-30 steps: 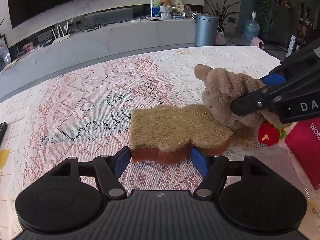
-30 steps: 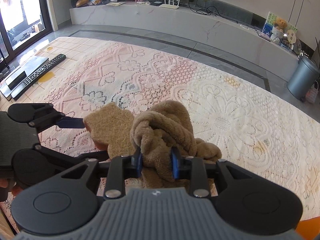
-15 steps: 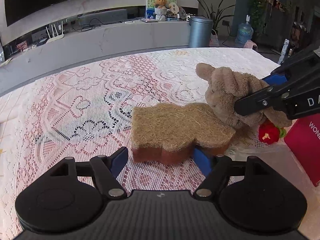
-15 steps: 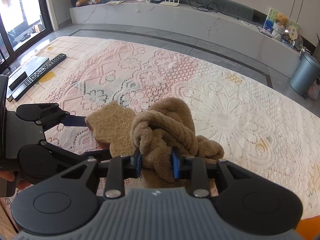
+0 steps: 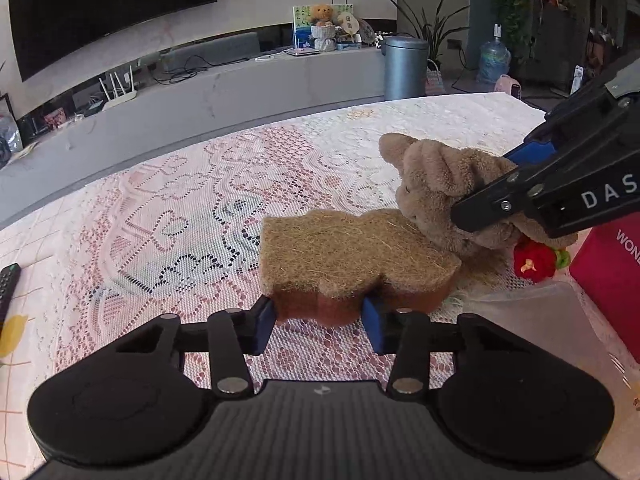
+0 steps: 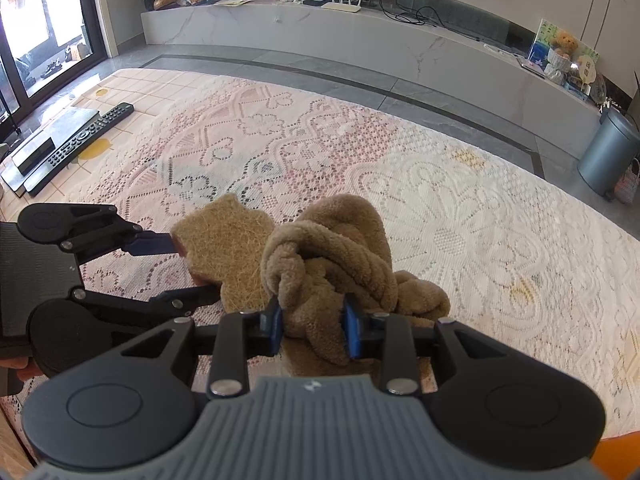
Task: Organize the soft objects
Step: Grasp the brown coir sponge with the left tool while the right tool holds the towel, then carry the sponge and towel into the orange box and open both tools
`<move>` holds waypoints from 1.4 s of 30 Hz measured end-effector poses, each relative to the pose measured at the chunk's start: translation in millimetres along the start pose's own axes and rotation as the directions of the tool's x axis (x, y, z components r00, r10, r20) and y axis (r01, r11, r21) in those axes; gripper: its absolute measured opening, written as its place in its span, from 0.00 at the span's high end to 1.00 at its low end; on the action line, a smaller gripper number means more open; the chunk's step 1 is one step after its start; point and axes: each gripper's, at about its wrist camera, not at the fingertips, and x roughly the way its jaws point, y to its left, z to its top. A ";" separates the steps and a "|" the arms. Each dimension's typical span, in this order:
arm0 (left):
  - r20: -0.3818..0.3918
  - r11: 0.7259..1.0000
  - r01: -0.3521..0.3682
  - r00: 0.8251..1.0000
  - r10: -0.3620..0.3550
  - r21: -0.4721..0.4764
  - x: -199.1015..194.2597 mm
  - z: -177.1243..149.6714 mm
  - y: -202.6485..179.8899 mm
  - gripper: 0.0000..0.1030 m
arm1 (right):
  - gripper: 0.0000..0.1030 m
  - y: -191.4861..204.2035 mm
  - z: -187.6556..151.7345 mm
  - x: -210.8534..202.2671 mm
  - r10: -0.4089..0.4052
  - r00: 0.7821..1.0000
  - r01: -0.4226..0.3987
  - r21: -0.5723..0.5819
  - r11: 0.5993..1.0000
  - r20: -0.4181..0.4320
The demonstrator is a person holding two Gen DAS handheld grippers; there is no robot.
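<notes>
**A:** What have your tongs got right now?

**B:** My left gripper (image 5: 320,314) is closing on the sponge (image 5: 352,256). Its blue pads sit at the near edge of the rust-coloured base, one on each side, and they look to be touching it. The sponge lies flat on the lace cloth (image 5: 180,216), scouring side up.

**A:** And the right?

**B:** My right gripper (image 6: 312,326) is clamped on the towel (image 6: 340,264), jaws narrow, with brown terry bunched between the pads (image 6: 354,332). The towel is knotted and rumpled, its bulk ahead of the fingers, a lobe spilling to the right.

**A:** How do the two sit together?

**B:** Touching. The towel presses on the sponge's far right corner, and from the right camera the sponge sits just left of it, with my left gripper (image 6: 192,270) reaching in from that side.

**A:** Anything close by?

**B:** A small red soft toy (image 5: 534,260) just under the towel, a clear tub (image 5: 532,312) at the near right, and a pink bag (image 5: 612,272) beside that.

**A:** Farther out?

**B:** Remotes (image 6: 80,140) at the cloth's far left edge, and a grey bin (image 6: 608,152) on the floor.
</notes>
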 end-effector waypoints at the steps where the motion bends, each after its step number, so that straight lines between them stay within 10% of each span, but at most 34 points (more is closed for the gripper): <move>1: -0.003 1.000 -0.005 1.000 0.005 0.001 -1.9 0.0 -1.2 0.52 | 0.71 0.8 -0.6 -1.1 -0.006 1.000 0.006 -0.004 1.000 0.004; 26: -0.034 0.967 -0.135 0.991 0.131 -0.214 -123.0 -13.8 -12.3 0.55 | 0.77 42.0 -12.7 -106.1 0.058 0.985 -0.049 -0.055 0.997 0.164; 42: 0.062 0.973 -0.114 0.990 0.129 -0.202 -204.4 -13.6 -73.3 0.55 | 0.77 25.5 -88.6 -242.6 -0.010 0.952 0.010 0.001 1.000 0.307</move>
